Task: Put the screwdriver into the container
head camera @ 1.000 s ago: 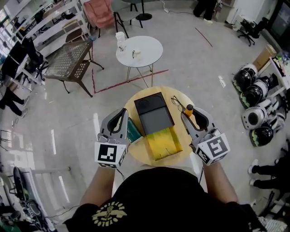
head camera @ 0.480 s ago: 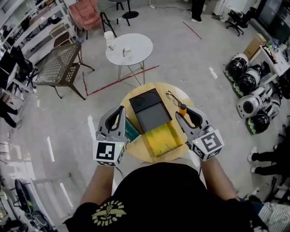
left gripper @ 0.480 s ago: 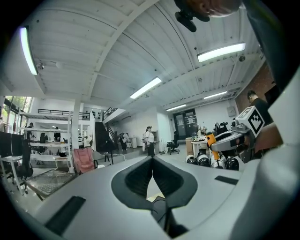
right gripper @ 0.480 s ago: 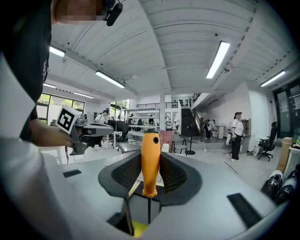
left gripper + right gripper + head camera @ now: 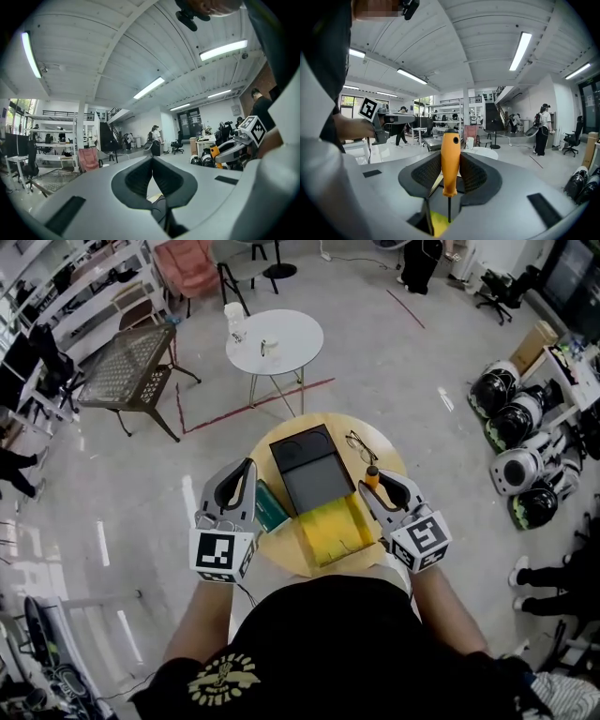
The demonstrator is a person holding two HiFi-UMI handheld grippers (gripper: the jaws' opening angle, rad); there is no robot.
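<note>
The screwdriver (image 5: 450, 161) has an orange handle and a thin dark shaft. It stands upright between the jaws of my right gripper (image 5: 450, 176), which is shut on the handle, with the shaft pointing down. In the head view the right gripper (image 5: 371, 487) holds the screwdriver (image 5: 372, 473) at the right edge of the container (image 5: 334, 532), an open case with a yellow inside (image 5: 437, 223) and a black lid (image 5: 303, 471) lying flat behind it. My left gripper (image 5: 245, 469) hovers at the case's left side; its jaws (image 5: 152, 161) are shut with nothing between them.
Everything sits on a small round wooden table (image 5: 384, 457). A green box (image 5: 273, 507) lies by the left gripper and a pair of glasses (image 5: 360, 445) behind the right one. A white round table (image 5: 275, 341) stands further off, and helmets (image 5: 518, 418) lie on the floor at right.
The right gripper with the screwdriver has moved a little left, closer to the yellow case. The left gripper has hardly moved.
</note>
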